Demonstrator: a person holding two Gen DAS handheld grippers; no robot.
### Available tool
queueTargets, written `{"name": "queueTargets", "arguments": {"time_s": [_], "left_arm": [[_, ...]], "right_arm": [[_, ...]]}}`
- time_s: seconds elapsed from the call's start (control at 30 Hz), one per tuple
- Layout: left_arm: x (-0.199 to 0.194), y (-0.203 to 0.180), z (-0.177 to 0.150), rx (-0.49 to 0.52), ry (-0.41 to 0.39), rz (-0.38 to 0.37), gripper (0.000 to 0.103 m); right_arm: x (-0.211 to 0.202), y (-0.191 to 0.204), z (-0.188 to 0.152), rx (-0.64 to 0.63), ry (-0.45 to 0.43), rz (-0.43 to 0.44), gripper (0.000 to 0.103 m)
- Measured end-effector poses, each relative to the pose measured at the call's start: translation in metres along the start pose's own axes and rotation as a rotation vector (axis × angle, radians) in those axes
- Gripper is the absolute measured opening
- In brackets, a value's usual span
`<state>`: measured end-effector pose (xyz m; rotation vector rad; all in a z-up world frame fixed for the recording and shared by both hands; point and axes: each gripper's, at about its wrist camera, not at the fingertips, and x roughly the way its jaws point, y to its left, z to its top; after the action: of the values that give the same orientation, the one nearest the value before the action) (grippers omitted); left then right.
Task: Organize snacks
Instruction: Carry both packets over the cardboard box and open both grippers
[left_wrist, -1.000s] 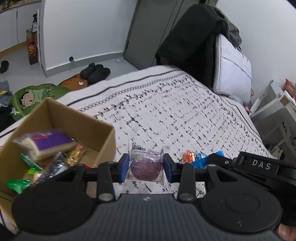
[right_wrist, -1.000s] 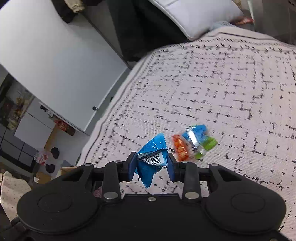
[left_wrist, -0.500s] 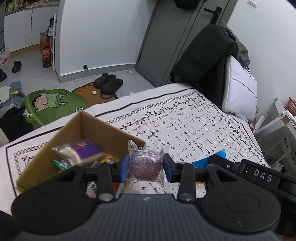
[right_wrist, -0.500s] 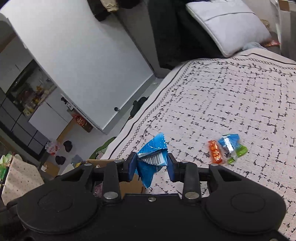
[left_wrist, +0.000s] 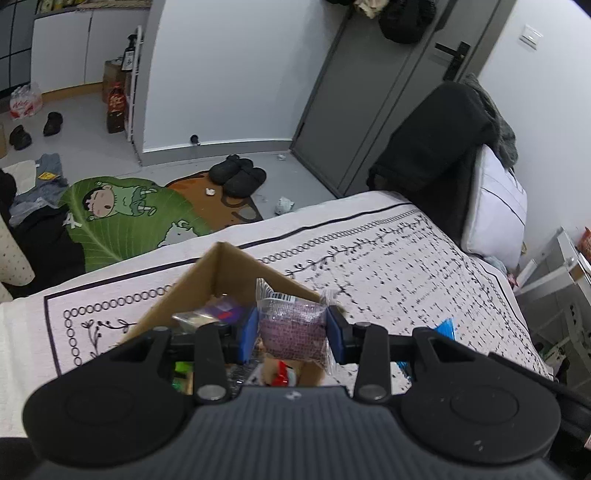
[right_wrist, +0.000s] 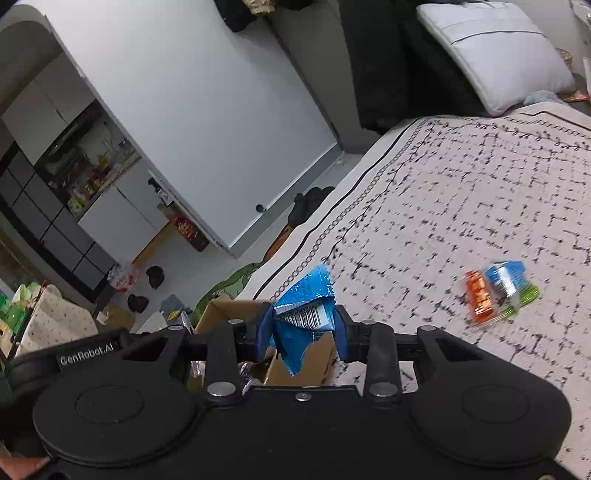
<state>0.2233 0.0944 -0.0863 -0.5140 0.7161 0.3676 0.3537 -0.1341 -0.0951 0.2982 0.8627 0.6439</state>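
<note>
My left gripper (left_wrist: 291, 334) is shut on a clear packet with a purple snack (left_wrist: 293, 328) and holds it above the open cardboard box (left_wrist: 221, 269) on the bed. Several snacks lie in the box, among them a purple-labelled pack (left_wrist: 218, 312). My right gripper (right_wrist: 303, 334) is shut on a blue wrapper with a barcode (right_wrist: 304, 314), held above the same box (right_wrist: 225, 308). Orange (right_wrist: 480, 299), blue (right_wrist: 504, 278) and green (right_wrist: 524, 299) packets lie on the patterned bedspread (right_wrist: 461, 192) to the right.
A pillow (left_wrist: 496, 206) and a dark coat (left_wrist: 428, 147) stand at the head of the bed. Slippers (left_wrist: 238, 177) and a green cartoon mat (left_wrist: 125, 214) lie on the floor past the bed edge. A white rack (left_wrist: 561, 280) stands right of the bed.
Both grippers have moved left and up from the bedspread with their snacks held. The box has come under the fingers in both views. The loose packets have slid right.
</note>
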Motion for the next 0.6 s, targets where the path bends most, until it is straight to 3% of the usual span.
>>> {"name": "queueTargets", "arguments": {"time_s": [0.6], "left_arm": [[0.021, 0.050, 0.007, -0.111, 0.050, 0.020, 0.040]], "right_arm": [[0.021, 0.036, -0.017, -0.070, 0.006, 0.076, 0.034]]}}
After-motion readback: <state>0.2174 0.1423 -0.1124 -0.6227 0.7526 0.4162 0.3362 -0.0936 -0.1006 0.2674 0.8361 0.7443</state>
